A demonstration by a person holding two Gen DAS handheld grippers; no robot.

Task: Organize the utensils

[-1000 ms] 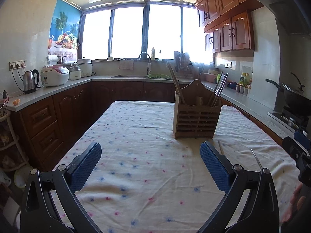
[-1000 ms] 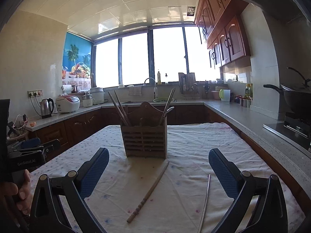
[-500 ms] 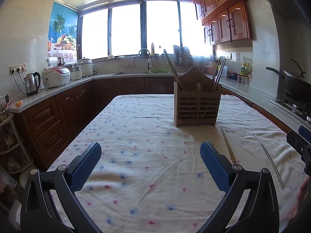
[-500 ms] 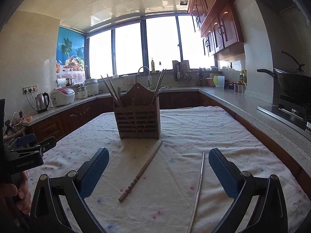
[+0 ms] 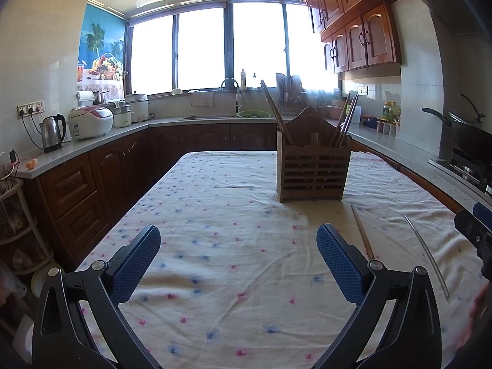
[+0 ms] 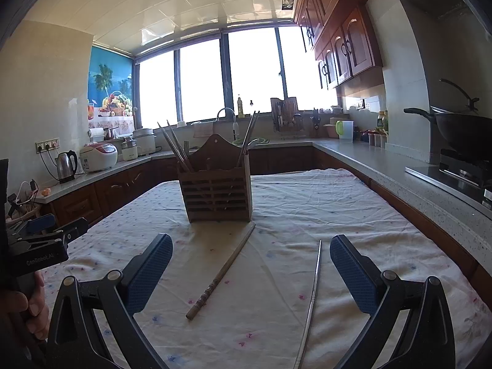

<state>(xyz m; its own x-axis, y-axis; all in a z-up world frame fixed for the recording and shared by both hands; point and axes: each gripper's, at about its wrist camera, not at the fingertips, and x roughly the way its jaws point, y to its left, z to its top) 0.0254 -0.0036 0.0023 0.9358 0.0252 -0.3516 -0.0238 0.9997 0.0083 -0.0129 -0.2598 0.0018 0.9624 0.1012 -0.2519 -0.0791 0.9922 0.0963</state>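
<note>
left gripper [image 5: 238, 259]: jaws wide apart, empty | right gripper [image 6: 250, 267]: jaws wide apart, empty

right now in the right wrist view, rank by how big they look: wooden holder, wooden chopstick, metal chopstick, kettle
1. wooden holder
2. metal chopstick and wooden chopstick: both long and thin, and close to the camera, so unranked
3. kettle, farther away

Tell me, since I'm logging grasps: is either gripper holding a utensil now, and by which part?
Nothing is held. The left gripper and right gripper are both open and empty; the wooden chopstick and metal chopstick lie loose on the tablecloth.
</note>
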